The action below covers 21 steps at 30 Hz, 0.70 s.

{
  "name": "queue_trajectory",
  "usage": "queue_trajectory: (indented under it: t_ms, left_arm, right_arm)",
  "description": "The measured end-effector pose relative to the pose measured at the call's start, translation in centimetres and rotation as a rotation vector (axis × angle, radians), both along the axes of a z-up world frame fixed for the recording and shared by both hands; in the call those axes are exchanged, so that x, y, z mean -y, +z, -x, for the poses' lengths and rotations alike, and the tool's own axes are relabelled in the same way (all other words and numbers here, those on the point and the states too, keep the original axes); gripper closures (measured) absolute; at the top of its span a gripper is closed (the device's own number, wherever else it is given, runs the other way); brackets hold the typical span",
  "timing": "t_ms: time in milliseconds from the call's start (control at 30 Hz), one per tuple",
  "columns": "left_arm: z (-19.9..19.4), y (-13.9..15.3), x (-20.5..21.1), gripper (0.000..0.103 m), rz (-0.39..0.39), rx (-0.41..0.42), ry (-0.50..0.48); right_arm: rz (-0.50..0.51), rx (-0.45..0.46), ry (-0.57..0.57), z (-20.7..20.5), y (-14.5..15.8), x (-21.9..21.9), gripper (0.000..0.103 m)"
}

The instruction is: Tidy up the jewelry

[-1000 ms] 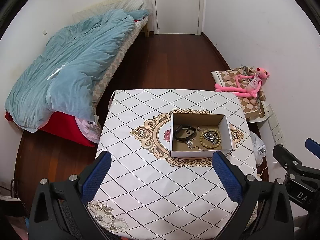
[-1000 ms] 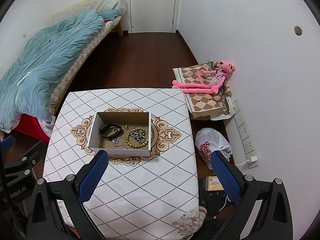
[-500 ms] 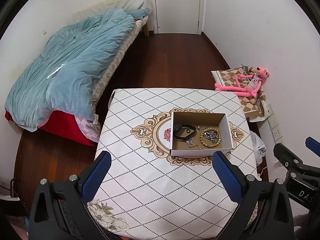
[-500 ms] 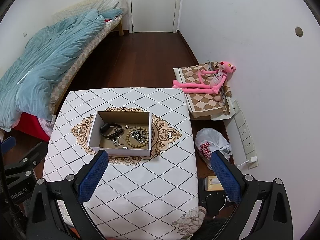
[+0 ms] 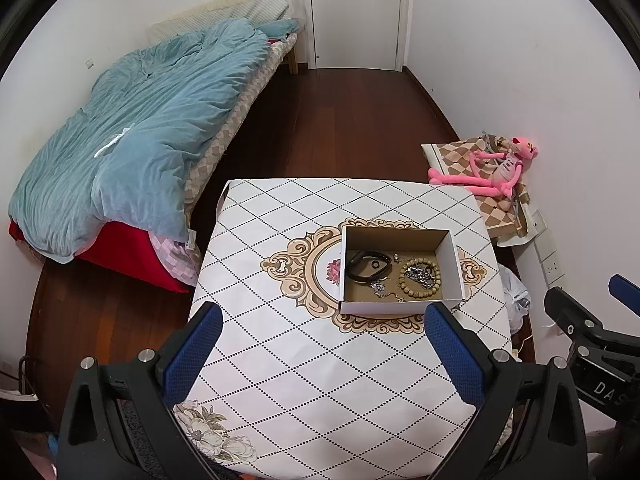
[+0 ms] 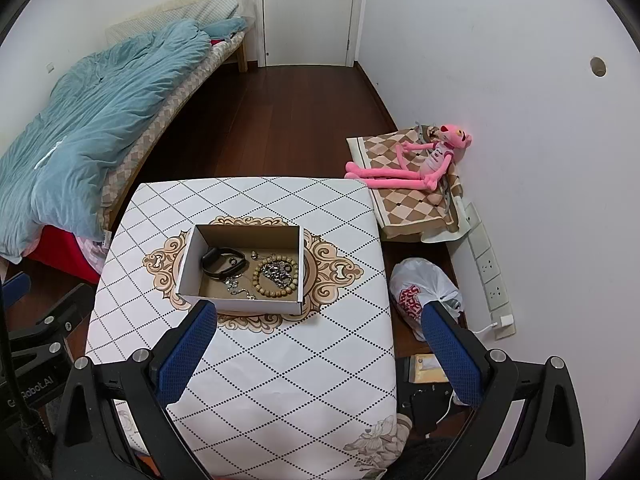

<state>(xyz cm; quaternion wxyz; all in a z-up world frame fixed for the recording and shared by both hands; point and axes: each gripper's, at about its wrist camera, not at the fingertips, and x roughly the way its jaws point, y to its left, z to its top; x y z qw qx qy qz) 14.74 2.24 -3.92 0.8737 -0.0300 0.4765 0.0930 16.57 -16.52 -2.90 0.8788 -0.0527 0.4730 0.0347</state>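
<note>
**Both grippers spread wide above the table**

My left gripper (image 5: 322, 316) hangs released, holding nothing, over the table's (image 5: 280, 360) near edge; my right gripper (image 6: 318, 316) is likewise spread and bare; the box (image 6: 240, 236) sits mid-table on the ornate medallion; inside lie a black band (image 6: 223, 263) at left, a bead bracelet (image 6: 277, 276) at right, a silver chain (image 6: 236, 286) between them near the front wall.
</note>
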Motion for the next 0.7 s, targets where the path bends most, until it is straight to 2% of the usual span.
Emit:
queue_trajectory:
  t_ms: [700]
  left_arm:
    - [-0.04,0.11,0.00,0.000,0.011,0.010,0.001]
  right_arm:
    - [0.008,0.001,0.000,-0.04,0.05,-0.38,0.000]
